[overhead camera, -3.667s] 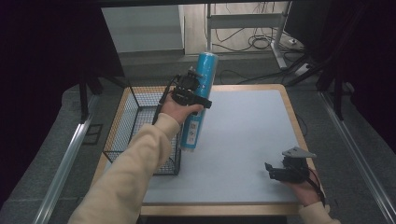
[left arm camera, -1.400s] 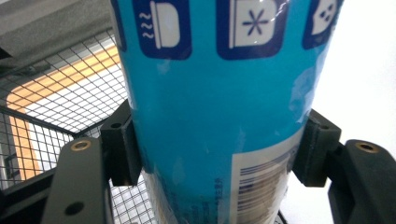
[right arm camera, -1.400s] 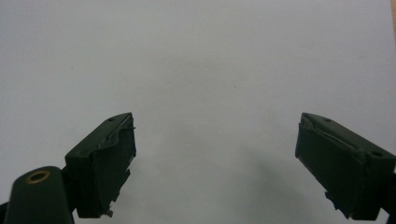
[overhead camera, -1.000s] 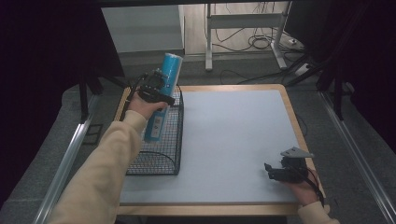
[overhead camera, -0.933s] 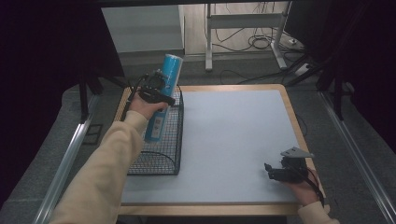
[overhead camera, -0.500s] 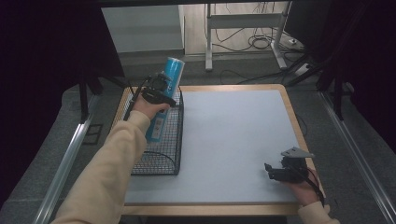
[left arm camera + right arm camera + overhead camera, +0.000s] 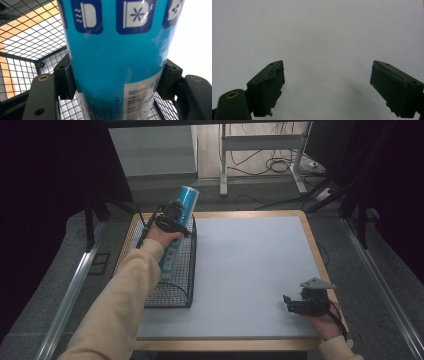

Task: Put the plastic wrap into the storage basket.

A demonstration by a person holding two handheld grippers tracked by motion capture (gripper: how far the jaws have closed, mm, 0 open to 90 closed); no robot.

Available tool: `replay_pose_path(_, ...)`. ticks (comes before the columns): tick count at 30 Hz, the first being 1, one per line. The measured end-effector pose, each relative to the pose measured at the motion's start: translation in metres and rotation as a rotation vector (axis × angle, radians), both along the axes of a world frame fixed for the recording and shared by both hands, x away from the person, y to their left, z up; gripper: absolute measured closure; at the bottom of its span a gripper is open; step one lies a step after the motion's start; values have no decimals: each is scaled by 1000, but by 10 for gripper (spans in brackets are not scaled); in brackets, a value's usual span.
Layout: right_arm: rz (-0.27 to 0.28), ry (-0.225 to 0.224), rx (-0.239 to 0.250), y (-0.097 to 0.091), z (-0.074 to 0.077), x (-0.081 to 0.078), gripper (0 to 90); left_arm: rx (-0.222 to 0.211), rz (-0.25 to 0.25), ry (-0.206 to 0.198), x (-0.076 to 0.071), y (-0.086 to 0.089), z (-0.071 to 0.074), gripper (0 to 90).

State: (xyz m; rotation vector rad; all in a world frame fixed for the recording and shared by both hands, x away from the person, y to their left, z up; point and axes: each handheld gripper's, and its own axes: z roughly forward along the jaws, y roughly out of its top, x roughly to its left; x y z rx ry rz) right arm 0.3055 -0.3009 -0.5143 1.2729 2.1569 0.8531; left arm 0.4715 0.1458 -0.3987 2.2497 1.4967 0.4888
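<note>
A tall blue tube (image 7: 179, 227) with white pictograms and a barcode label leans over the black wire basket (image 7: 150, 290) at the table's left, its lower end inside the basket. My left gripper (image 7: 172, 217) is shut on the blue tube (image 7: 112, 50) around its middle, both pads pressing its sides, with the basket's mesh (image 7: 25, 47) beneath. Near the table's front right corner my right gripper (image 7: 295, 304) rests low over the mat. Its jaws stand wide apart in the right gripper view, and the right gripper (image 7: 327, 82) has nothing between them.
A pale grey mat (image 7: 250, 265) covers the wooden table (image 7: 312, 237). Table legs and cables (image 7: 272, 165) lie on the floor beyond the far edge. A metal rail (image 7: 70, 290) runs along the left side.
The left hand has carried the blue tube a little lower and deeper into the wire basket. The right gripper has stayed in place.
</note>
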Motion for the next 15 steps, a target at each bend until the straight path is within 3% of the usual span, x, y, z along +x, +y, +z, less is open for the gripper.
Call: replay_pose_path(15,-3,1,5,-1,0,0,123,27,6,32,11,-10,-7,318)
